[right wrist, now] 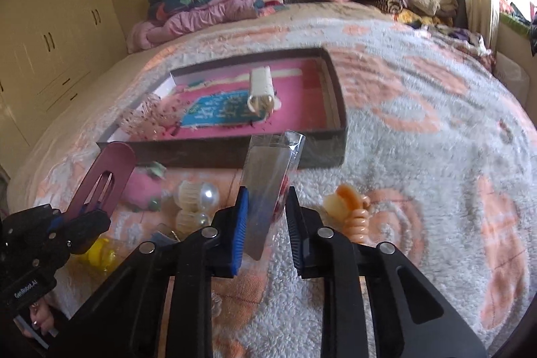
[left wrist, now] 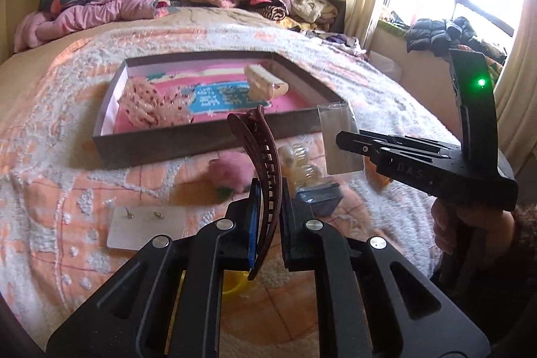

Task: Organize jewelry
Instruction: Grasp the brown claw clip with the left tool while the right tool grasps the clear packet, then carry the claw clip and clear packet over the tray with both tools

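Left gripper (left wrist: 268, 217) pinching brown hair clip (left wrist: 265, 176) — right gripper (right wrist: 266, 223) clamped on clear packet (right wrist: 268, 183).

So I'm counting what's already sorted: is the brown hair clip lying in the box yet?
No, the brown hair clip is clamped upright in the left hand-held gripper, on the near side of the box.

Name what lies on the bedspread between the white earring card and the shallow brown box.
In the left wrist view, a fluffy pink pom-pom lies between the white earring card and the shallow brown box, on otherwise bare bedspread.
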Available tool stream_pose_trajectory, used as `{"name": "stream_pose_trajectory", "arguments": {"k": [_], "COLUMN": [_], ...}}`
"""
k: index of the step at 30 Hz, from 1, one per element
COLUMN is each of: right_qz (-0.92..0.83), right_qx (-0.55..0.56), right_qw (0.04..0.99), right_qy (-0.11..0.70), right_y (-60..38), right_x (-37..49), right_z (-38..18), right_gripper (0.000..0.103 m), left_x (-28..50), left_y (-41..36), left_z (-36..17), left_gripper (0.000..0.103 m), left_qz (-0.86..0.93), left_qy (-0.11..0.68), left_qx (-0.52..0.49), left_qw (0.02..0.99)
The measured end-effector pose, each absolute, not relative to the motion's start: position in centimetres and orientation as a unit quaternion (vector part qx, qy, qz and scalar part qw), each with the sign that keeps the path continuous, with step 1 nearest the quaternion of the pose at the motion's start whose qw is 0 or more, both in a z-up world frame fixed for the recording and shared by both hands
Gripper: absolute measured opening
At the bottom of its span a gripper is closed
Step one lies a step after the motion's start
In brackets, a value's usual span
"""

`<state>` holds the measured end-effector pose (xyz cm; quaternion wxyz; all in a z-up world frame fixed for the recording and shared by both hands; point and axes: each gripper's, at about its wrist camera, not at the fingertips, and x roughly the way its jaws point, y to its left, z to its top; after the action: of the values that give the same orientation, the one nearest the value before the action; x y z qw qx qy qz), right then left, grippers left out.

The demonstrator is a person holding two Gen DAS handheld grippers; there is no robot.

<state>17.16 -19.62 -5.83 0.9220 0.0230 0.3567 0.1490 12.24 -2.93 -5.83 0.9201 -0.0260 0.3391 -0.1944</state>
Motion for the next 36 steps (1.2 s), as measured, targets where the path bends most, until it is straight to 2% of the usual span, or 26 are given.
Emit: {"name": "stream_pose_trajectory", "arguments": {"k": [18, 29, 36], "right_qz": [0.111, 0.114, 0.125], "right_qx": [-0.002, -0.014, -0.024], "right_qw": [0.961, 0.973, 0.973], "right_qy": [0.253, 0.200, 0.192], "right_y": [-24.6, -24.7, -23.6], "right_x": [12.4, 14.6, 17.2], "right_z": [1.2, 4.7, 5.0], "right_gripper": [0.020, 0.020, 0.020], "left_x": [12.7, 16.4, 20.0], "left_y": [-4.5, -4.8, -4.1], "left_z": [-0.8, 2.1, 1.9], "left_gripper": [0.005, 0.005, 0.005], "left_qz": [-0.207, -0.193, -0.178], "left_qy": [0.279, 0.249, 0.263], "left_qx": [-0.016, -0.018, -0.030], "left_qw": [0.938, 0.949, 0.948]}}
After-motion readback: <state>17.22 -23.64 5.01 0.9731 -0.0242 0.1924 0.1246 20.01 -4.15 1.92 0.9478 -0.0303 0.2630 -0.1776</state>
